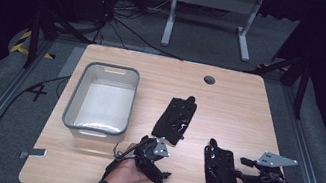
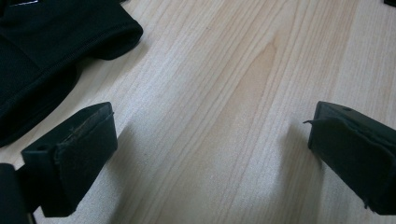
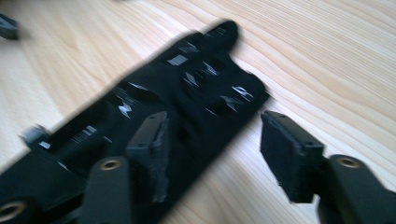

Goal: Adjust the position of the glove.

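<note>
The wooden table (image 1: 86, 169) carries two black gloves and a grey bin, with bare wood along the far edge around a small round hole (image 1: 209, 80) and across the whole right side strip. The near glove (image 1: 221, 177) lies close to the near edge, toward the right corner, its long axis running from the near edge away toward the far edge, leaning slightly left, with one finger tip pointing to the far side and the cuff nearest the person. The far glove (image 1: 175, 119) lies about mid-table, well apart from the first, its long axis also near-to-far, tilted a little right. The grey bin (image 1: 73, 101) stands lengthwise toward the left edge, open wood between it and the far glove. No readable writing shows on the gloves; the pale marks on the near glove in the right gripper view are blurred. On the floor left of the table a mark like a 4 (image 1: 38, 93) can be read. The left claw (image 1: 157, 169) hovers near the near edge between bin and near glove, jaws spread wide over bare wood, gripping nothing. The right claw (image 1: 245, 168) sits just beside the near glove's right edge, jaws parted and pressing on nothing, one jaw over the glove, the other over wood.
</note>
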